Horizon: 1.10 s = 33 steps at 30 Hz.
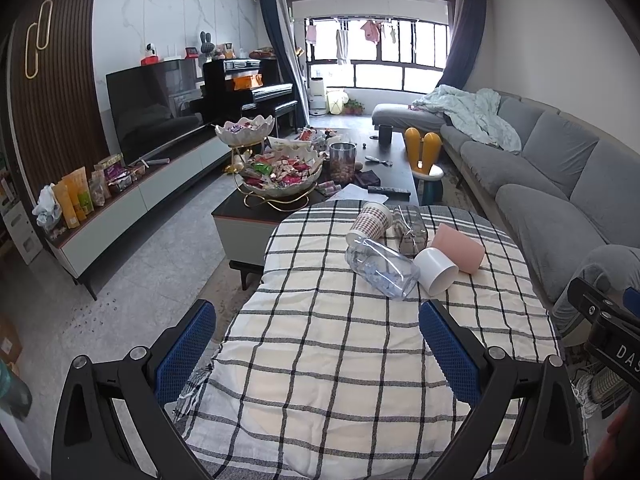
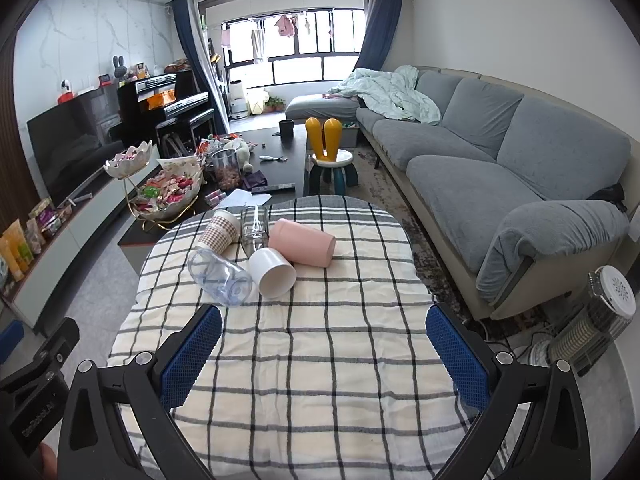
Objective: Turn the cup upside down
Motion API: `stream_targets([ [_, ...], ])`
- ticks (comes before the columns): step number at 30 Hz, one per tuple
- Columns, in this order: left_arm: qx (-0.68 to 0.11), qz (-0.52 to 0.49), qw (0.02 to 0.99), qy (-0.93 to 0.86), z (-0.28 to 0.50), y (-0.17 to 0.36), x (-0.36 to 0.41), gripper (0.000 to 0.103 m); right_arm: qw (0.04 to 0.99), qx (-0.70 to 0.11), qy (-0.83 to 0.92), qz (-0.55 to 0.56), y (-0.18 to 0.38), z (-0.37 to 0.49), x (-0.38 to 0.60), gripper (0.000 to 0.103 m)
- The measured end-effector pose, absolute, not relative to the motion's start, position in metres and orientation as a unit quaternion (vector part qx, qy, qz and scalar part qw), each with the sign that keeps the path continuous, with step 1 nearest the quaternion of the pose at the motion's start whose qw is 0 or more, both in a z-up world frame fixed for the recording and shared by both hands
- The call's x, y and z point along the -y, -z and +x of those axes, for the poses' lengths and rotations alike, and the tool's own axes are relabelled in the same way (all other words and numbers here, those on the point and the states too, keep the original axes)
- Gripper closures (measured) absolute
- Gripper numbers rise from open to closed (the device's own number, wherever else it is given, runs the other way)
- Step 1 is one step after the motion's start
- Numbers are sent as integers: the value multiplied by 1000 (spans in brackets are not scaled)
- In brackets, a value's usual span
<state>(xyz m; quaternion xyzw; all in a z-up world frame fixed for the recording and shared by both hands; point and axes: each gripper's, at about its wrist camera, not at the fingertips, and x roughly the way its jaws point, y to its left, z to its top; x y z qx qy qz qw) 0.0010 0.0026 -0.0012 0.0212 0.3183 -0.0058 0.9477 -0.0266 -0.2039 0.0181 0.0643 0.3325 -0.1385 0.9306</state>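
Several cups lie on their sides in a cluster on the checked tablecloth (image 1: 340, 344) (image 2: 320, 340): a white cup (image 1: 436, 270) (image 2: 273, 271), a pink cup (image 1: 460, 248) (image 2: 302, 242), a clear plastic cup (image 1: 380, 268) (image 2: 220, 276), a brown checked paper cup (image 1: 368, 220) (image 2: 218, 232) and a clear glass (image 1: 410, 228) (image 2: 254, 230). My left gripper (image 1: 316, 344) is open and empty, short of the cluster. My right gripper (image 2: 324, 344) is open and empty, also short of it.
A dark coffee table (image 1: 392, 164) with snack bowls (image 1: 280, 176) stands beyond the clothed table. A grey sofa (image 2: 500, 168) runs along the right. A TV unit (image 1: 120, 208) is at the left. A heater (image 2: 596, 320) stands on the floor at the right.
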Motion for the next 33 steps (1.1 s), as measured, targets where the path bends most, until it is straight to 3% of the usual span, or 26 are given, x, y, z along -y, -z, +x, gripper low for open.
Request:
stream_targets([
  [33, -320, 20, 947, 6, -1, 1, -1, 0, 930, -335, 138, 67, -17, -27, 206, 0],
])
